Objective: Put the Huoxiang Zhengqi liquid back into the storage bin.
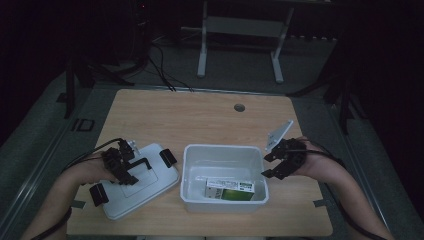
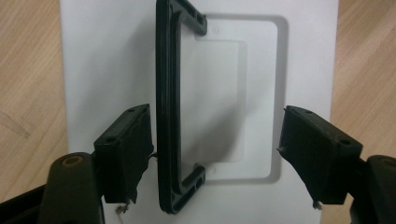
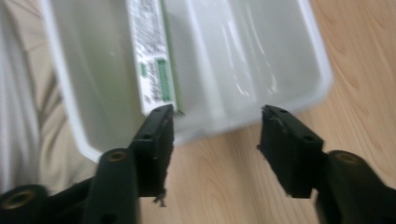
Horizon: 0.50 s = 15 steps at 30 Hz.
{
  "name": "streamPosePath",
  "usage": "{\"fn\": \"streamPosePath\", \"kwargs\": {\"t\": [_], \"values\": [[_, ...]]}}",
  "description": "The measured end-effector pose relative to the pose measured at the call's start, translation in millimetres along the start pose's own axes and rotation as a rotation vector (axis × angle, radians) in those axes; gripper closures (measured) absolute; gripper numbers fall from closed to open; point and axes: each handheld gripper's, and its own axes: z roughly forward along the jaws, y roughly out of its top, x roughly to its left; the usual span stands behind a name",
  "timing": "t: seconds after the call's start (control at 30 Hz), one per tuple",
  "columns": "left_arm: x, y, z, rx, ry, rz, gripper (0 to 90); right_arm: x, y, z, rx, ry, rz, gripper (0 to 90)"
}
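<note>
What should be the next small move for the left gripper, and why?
Probably close the left gripper on the black handle of the white lid. Its jaws stand open with the handle between them, beside one pad, while the small box already lies in the bin.

bare wooden table (image 1: 200,117) open across its far half, white bin (image 1: 192,192) mid-front, white lid (image 1: 150,187) at its left, narrow gap between them

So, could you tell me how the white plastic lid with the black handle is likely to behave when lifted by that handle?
The white plastic lid looks flat and rigid, so it probably stays stiff. Its black handle stands upright at mid-lid, so it should hang fairly level. Being thin, it seems light, though its end clips may swing.
</note>
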Motion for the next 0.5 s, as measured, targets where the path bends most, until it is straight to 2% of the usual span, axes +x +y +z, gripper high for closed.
{"fn": "streamPosePath", "kwargs": {"t": [0.07,0.17,0.23,0.33,0.4,0.5], "values": [[-1.1,2.3,0.4,-0.001,-0.005,0.01,30.8,-4.6,-7.3,0.5,-0.005,-0.011,0.023,36.9],[-0.7,4.7,2.2,-0.001,-0.003,0.0,31.2,-9.3,-15.3,2.2,-0.002,-0.015,0.039,34.0],[0.5,5.3,4.5,-0.002,-0.005,-0.019,33.4,-19.0,-28.8,7.6,0.009,-0.025,0.086,31.4],[1.3,5.3,7.7,0.003,0.005,-0.021,38.5,-27.2,-43.9,19.3,0.017,-0.002,0.133,23.5],[2.5,5.1,9.2,0.009,0.01,-0.026,42.6,-31.6,-53.0,28.7,0.014,-0.003,0.155,18.1],[2.8,5.4,12.4,0.025,0.014,-0.019,47.7,-37.4,-64.3,41.3,0.024,-0.001,0.184,16.2]]}}
